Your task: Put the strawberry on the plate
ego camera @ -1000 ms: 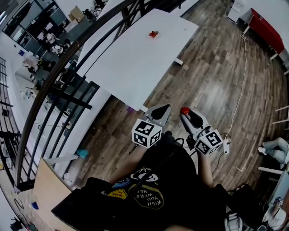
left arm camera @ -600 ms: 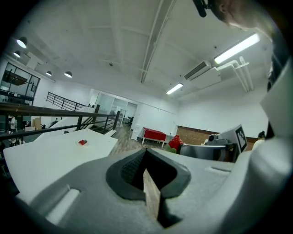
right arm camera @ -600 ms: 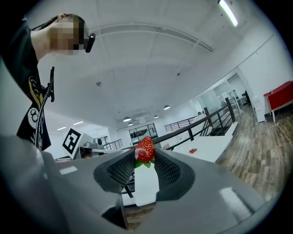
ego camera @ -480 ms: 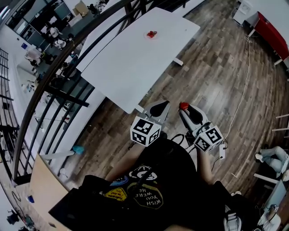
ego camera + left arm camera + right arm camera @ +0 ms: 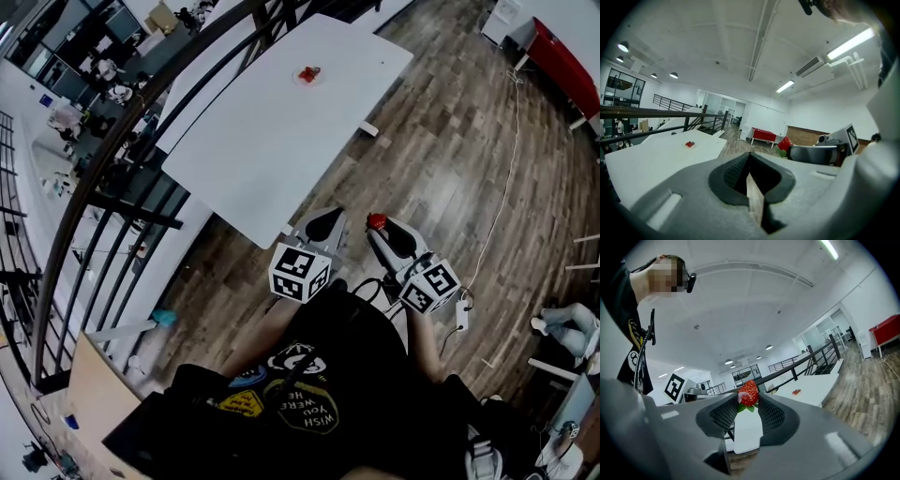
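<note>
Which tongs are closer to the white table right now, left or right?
Left. The left tongs hang just off the near corner of the white table. The right tongs, gripping the strawberry, sit beside them, farther from it.

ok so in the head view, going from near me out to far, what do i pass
marker cube of the right claw → strawberry held in it → white table → plate at its far end

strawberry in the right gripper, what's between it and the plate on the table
In the head view, only wood floor and bare white tabletop lie between the strawberry and the plate.
</note>
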